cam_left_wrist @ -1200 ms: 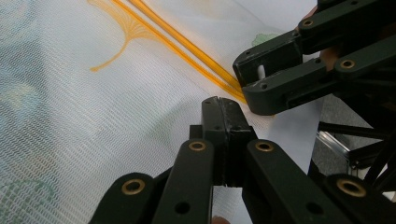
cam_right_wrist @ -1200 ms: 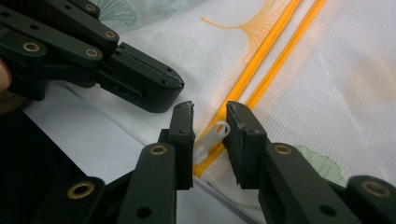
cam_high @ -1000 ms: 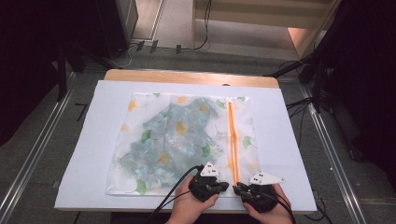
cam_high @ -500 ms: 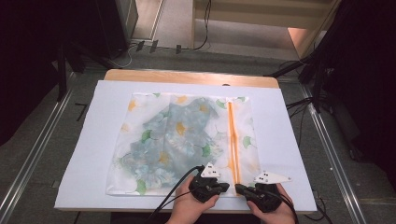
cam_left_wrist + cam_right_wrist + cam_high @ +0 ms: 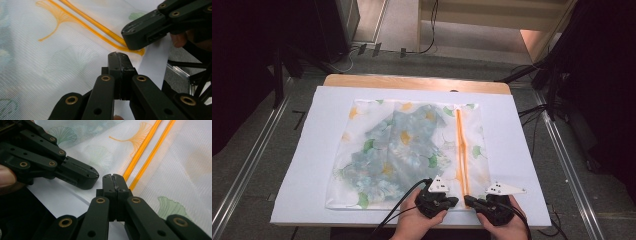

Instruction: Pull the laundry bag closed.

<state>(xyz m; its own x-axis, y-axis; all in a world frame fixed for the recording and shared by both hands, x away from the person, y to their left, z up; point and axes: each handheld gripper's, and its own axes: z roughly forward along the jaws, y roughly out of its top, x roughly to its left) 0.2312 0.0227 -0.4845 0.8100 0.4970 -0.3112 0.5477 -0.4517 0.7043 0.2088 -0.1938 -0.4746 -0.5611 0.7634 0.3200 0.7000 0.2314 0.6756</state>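
A white mesh bag [image 5: 407, 150] printed with ginkgo leaves lies flat on the white sheet [image 5: 522, 130], with bluish flowered cloth inside it. An orange zip [image 5: 460, 145] runs down its right side to the near edge. Both grippers meet tip to tip at that near end of the zip. My left gripper [image 5: 453, 201] points right and is shut, its tip [image 5: 119, 56] over the bag's edge. My right gripper [image 5: 469, 201] points left and is shut too, its tip [image 5: 113, 178] at the zip's end [image 5: 135, 182]. I see nothing between either pair of jaws.
The sheet covers a wooden table [image 5: 412, 82] with bare margins left and right of the bag. Metal rails [image 5: 252, 165] and cables [image 5: 537, 112] run on the floor at both sides. The table's near edge lies just under the hands.
Both hands stay at the near end of the zip. The right gripper has drifted slightly to the right; the bag has not moved.
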